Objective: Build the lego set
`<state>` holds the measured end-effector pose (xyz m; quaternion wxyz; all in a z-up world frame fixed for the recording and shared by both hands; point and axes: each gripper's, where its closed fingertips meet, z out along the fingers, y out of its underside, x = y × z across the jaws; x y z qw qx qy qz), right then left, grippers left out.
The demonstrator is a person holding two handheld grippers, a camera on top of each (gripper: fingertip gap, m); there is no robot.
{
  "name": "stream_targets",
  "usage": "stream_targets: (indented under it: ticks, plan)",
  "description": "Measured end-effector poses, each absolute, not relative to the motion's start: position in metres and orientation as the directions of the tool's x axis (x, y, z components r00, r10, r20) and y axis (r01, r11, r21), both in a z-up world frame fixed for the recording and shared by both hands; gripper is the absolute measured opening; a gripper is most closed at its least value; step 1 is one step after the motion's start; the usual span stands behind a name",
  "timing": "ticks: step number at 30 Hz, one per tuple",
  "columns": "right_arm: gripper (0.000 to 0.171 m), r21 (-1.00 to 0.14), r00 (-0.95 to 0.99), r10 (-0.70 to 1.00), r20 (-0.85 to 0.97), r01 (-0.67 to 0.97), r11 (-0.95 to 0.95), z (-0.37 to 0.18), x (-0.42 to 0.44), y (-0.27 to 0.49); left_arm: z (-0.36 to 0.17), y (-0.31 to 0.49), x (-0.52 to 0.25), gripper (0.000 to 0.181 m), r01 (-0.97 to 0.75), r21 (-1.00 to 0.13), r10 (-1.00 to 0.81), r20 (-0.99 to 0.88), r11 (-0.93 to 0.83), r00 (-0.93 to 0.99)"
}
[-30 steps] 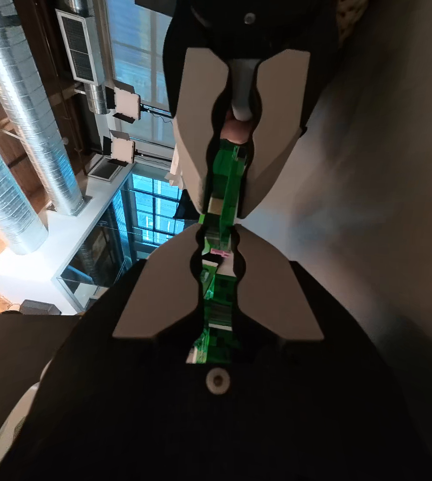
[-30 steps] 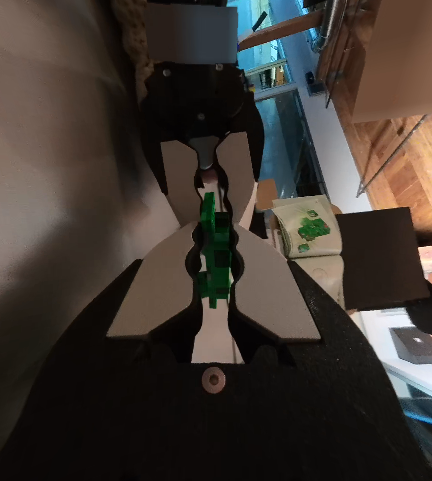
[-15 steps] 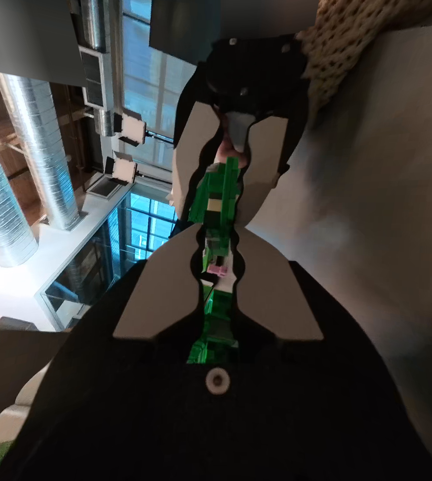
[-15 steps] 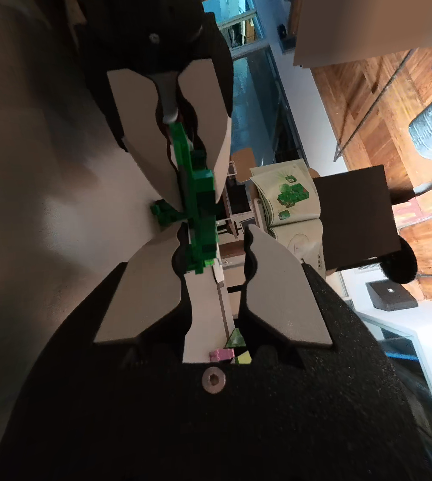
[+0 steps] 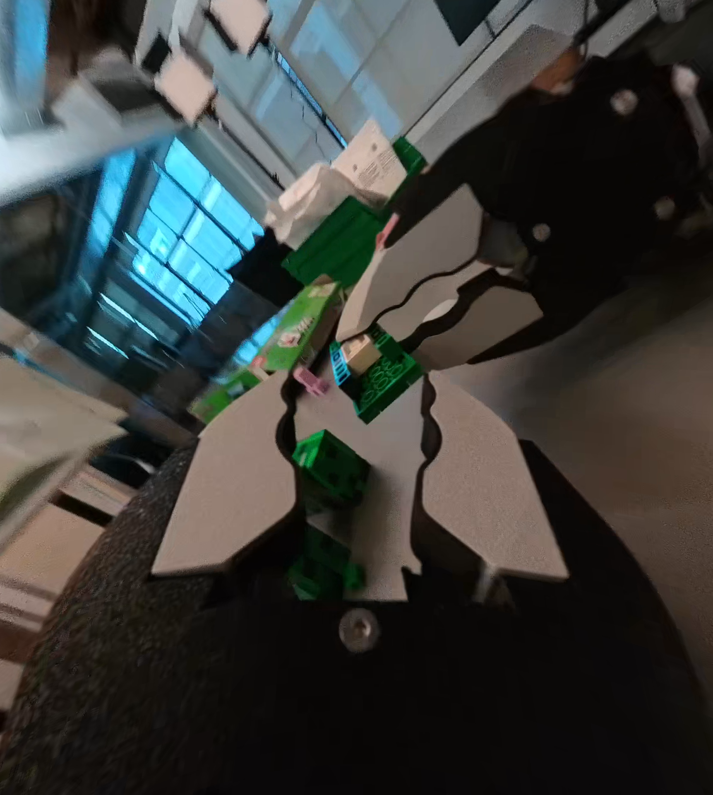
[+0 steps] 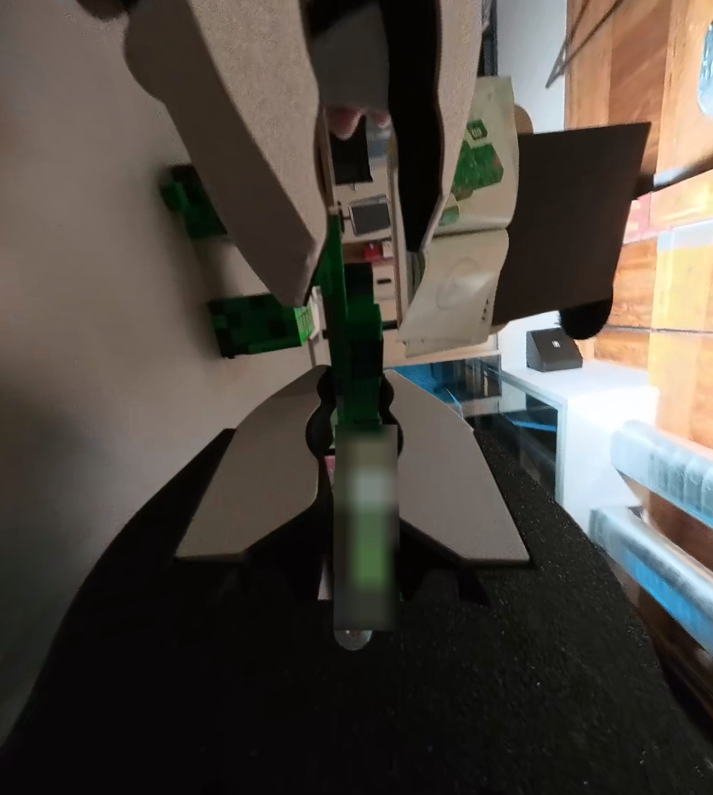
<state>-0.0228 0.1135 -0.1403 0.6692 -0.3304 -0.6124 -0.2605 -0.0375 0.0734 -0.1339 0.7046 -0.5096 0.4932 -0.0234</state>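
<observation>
My right gripper [image 6: 354, 387] is shut on a flat green lego build [image 6: 356, 344] and holds it edge-on above the table. In the left wrist view the right gripper [image 5: 389, 344] grips the same green build [image 5: 382, 378], which carries a tan brick and a light blue piece. My left gripper [image 5: 356, 387] is open and empty; a green cube block [image 5: 328, 464] lies on the table between its fingers. In the right wrist view the left gripper [image 6: 359, 266] hangs open just beyond the build.
A small pink piece [image 5: 311, 380] and a green lego box [image 5: 298, 335] lie past my left fingers. Two green blocks [image 6: 255, 327] [image 6: 191, 202] sit on the grey table [image 6: 66, 258]. An open instruction booklet [image 6: 475, 193] and a black board [image 6: 574, 215] stand behind.
My left gripper has opened and let go of the green build. The right gripper keeps hold of it. Both views have swung down toward the table.
</observation>
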Motion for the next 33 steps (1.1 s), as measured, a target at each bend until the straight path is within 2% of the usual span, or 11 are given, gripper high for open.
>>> stream_targets:
  ticks: [3, 6, 19, 27, 30, 33]
  plan:
    - [0.018, -0.080, 0.085, 0.019, 0.996, 0.808, 0.583, -0.141, -0.021, 0.121, -0.139, 0.079, -0.036, 0.075, -0.405, -0.861, -0.651, -0.502, 0.309, 0.570]
    - [0.018, -0.030, 0.038, -0.005, 0.999, 0.849, 0.528, -0.145, -0.021, 0.129, -0.144, 0.081, -0.034, 0.079, -0.371, -0.901, -0.698, -0.415, 0.225, 0.583]
    - [0.018, 0.102, -0.025, -0.148, 0.989, 0.840, 0.534, -0.140, -0.039, 0.110, -0.154, 0.095, -0.041, 0.055, -0.350, -0.931, -0.710, -0.317, 0.104, 0.629]
    - [0.018, 0.185, -0.093, -0.198, 0.976, 0.831, 0.524, -0.144, -0.042, 0.106, -0.162, 0.096, -0.041, 0.039, -0.400, -0.910, -0.720, -0.352, 0.112, 0.598]
    - [0.022, 0.155, -0.069, -0.169, 0.983, 0.806, 0.571, -0.146, -0.044, 0.104, -0.165, 0.099, -0.046, 0.038, -0.428, -0.897, -0.717, -0.368, 0.106, 0.593]
    - [0.035, 0.043, 0.005, -0.069, 0.998, 0.743, 0.668, -0.146, -0.031, 0.102, -0.169, 0.105, -0.056, 0.038, -0.503, -0.851, -0.683, -0.457, 0.150, 0.570]
